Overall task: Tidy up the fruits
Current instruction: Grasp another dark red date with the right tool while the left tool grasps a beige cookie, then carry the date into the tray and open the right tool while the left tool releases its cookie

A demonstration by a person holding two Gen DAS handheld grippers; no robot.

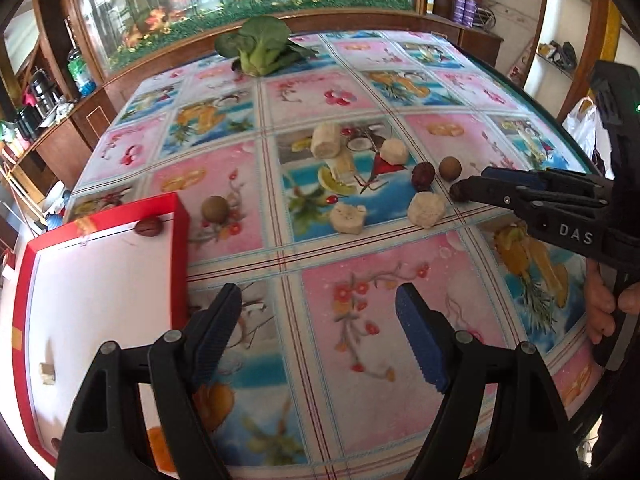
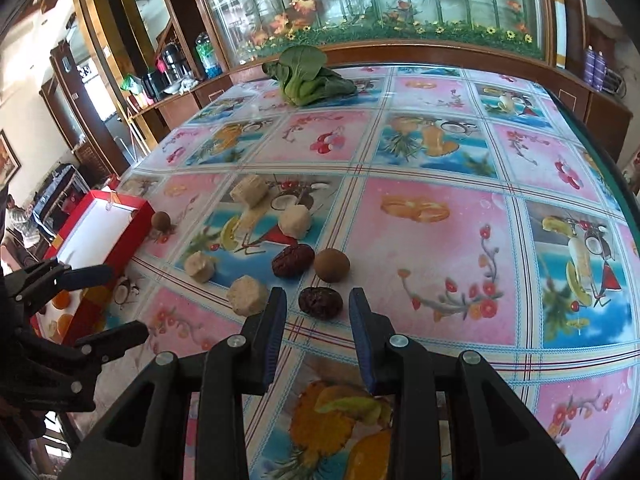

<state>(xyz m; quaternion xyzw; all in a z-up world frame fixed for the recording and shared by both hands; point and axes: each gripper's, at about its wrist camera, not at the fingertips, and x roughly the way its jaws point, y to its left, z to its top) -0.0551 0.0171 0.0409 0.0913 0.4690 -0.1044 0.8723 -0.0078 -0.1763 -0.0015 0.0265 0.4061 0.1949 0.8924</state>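
Several peeled banana chunks [image 1: 348, 218] [image 2: 247, 294], two brown longans [image 1: 215, 209] [image 2: 331, 265] and wrinkled red dates [image 1: 423, 175] [image 2: 293, 260] lie scattered mid-table. A red box [image 1: 182, 240] [image 2: 128, 248] with a white inside holds one date [image 1: 148, 227]. My right gripper [image 2: 318, 300] [image 1: 460, 194] rests low on the cloth, open. Its fingertips stand on either side of another date [image 2: 320, 301] [image 1: 457, 193], with a small gap at each pad. My left gripper [image 1: 320, 304] [image 2: 126, 302] hangs wide open and empty beside the box's near corner.
A bok choy [image 1: 260, 48] [image 2: 308, 76] lies at the far edge of the fruit-print tablecloth [image 1: 380, 340] [image 2: 440, 260]. Wooden shelving and a glass cabinet stand behind the table. A hand [image 1: 600, 308] holds the right gripper's handle. A small beige piece [image 1: 47, 374] lies in the box.
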